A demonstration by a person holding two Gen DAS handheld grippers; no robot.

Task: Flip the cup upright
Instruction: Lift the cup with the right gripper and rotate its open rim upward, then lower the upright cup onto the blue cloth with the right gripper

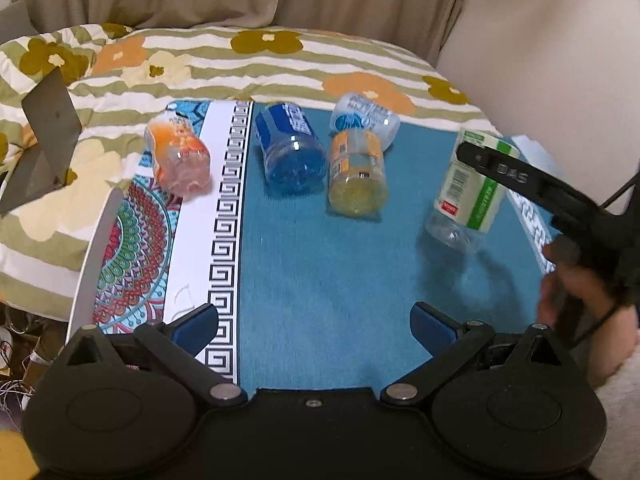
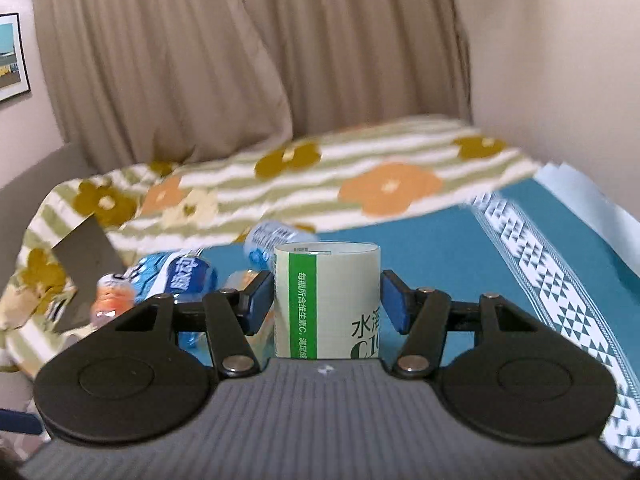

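The cup with a green-and-cream label [image 1: 472,188] is a cut clear plastic bottle. It stands about upright, a little tilted, on the teal mat [image 1: 340,272] at the right. In the right wrist view the cup [image 2: 326,300] stands between the blue pads of my right gripper [image 2: 326,300]. The left pad [image 2: 256,300] is at its side. The right pad [image 2: 394,304] is a small gap away. In the left wrist view one right finger [image 1: 520,178] crosses the cup's top. My left gripper [image 1: 314,328] is open and empty, low over the mat's near part.
Other cut-bottle cups lie on their sides on the mat: an orange one [image 1: 178,160], a blue one [image 1: 290,148], a yellow one [image 1: 356,172] and a clear blue-labelled one [image 1: 364,118]. A flowered blanket [image 1: 240,60] lies behind. A grey laptop [image 1: 44,140] stands at the left.
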